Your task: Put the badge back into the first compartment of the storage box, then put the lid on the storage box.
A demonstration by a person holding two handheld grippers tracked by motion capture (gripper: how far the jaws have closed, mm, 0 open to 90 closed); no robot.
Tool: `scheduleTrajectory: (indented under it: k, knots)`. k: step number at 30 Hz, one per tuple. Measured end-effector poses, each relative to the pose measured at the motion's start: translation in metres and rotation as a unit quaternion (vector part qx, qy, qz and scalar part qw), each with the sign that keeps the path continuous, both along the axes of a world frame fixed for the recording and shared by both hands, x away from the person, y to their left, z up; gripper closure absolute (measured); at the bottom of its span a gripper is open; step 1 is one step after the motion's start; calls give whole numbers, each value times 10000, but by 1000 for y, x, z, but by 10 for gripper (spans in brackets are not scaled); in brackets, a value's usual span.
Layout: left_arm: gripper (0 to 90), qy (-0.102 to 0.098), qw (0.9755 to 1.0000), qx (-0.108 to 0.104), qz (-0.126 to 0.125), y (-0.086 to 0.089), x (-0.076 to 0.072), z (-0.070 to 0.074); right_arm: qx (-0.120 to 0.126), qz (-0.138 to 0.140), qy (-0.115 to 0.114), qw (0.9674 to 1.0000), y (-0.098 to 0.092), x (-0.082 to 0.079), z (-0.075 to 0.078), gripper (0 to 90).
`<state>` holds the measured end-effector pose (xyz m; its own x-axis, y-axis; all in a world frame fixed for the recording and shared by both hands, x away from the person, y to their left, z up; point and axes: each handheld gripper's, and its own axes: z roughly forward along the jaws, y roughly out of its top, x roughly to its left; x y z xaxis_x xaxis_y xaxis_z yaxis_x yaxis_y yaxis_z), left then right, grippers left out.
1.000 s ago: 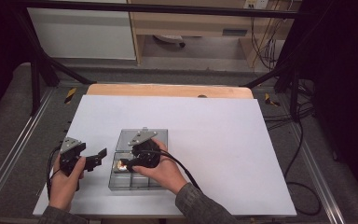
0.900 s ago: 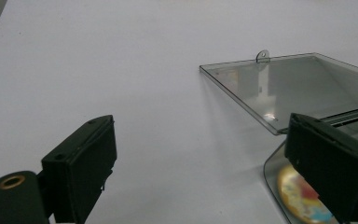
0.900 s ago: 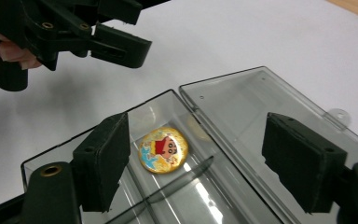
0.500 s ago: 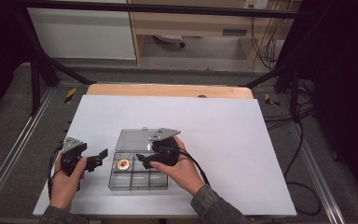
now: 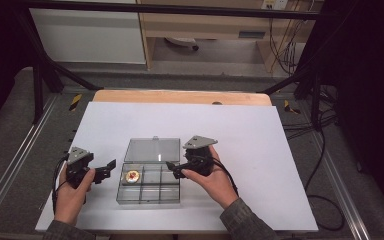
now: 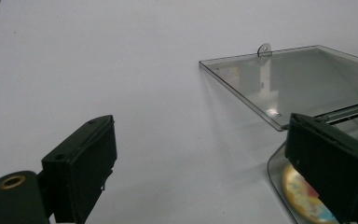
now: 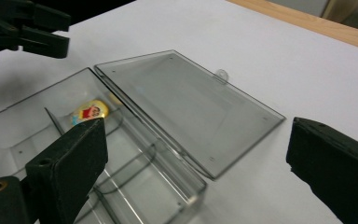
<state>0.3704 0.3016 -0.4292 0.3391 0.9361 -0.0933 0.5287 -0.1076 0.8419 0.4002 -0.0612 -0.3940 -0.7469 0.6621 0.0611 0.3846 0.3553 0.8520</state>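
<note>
1. While both hands rest at the near edge of the white table (image 5: 260,145), the right gripper (image 5: 176,169) has just been opening; its jaws stand wide with nothing between them, at the right end of the clear box (image 5: 149,192).
2. Left gripper (image 5: 109,168), jaws wide and empty, sits just left of the box.
3. Right gripper view shows a round cartoon badge (image 7: 89,112) in a corner compartment.
4. Farther off, the lid (image 5: 152,149) lies open flat.

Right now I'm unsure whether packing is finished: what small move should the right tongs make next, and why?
Probably reach for the lid and swing it shut. The badge already lies in a compartment of the clear box, the lid lies flat open behind it, and the right tongs have just been opening, with nothing between them.
</note>
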Motion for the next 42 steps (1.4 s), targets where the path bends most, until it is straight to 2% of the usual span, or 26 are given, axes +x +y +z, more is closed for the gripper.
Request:
scheduleTrajectory:
  k: [4, 10, 16, 21, 25, 32, 35, 39, 40, 42]
  knots:
    - [88, -16, 10000, 17, -18, -1, 0, 1, 22, -198, -14, 9998, -15, 4, -1, 63]
    - [89, 29, 10000, 49, -18, -2, 2, 0, 3, -348, 19, 9994, -29, 10, -4, 96]
    - [97, 72, 10000, 69, -7, 0, 4, -1, -93, -395, 157, 9991, -36, 14, -17, 169]
    - [129, 105, 9999, 76, -28, -1, 4, -1, -183, -386, 182, 9989, -35, 15, -24, 272]
    - [250, 124, 9997, 144, -147, -1, 6, -1, -304, -419, 222, 9984, -34, 15, -31, 366]
    - [613, 143, 9984, 184, -507, -2, 11, -6, -382, -392, 283, 9981, -30, 17, -44, 638]
    - [733, 120, 9977, 212, -632, -5, 17, -8, -421, -382, 275, 9980, -28, 18, -49, 728]
    - [848, 122, 9961, 309, -820, -9, 23, -10, -410, -392, 262, 9980, -26, 22, -53, 825]
    - [871, 100, 9960, 301, -832, -10, 25, -11, -384, -391, 268, 9981, -26, 23, -54, 845]
    - [895, 63, 9959, 419, -796, -10, 26, -11, -311, -382, 285, 9984, -25, 25, -56, 878]
